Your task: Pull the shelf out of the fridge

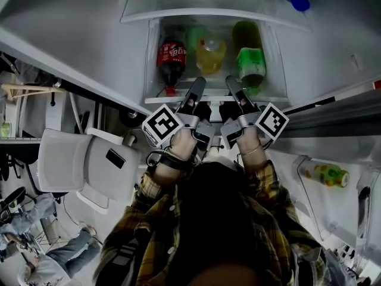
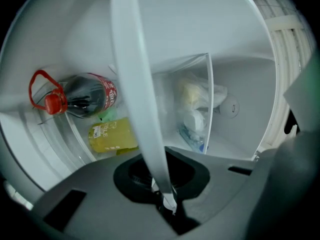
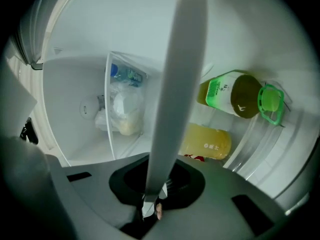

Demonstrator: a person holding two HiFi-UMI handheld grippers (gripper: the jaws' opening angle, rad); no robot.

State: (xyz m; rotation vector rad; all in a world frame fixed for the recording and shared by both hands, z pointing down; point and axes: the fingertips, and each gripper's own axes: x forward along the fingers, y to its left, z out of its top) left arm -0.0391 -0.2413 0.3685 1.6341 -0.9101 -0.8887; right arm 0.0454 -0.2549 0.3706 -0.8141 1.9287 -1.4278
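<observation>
While the white-edged fridge shelf (image 2: 131, 74) is being pinched by the left hand-held gripper (image 2: 168, 204) and right hand-held gripper (image 3: 148, 209), slippage or jamming is being risked by uneven pulling.

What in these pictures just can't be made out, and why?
Left gripper view: what the bag holds is blurred behind the clear bin wall; the cola bottle base sits behind the shelf rim.
Head view: the left gripper and right gripper cover the jaws' hold on that rim; the person's head hides the fridge below the shelf.
</observation>
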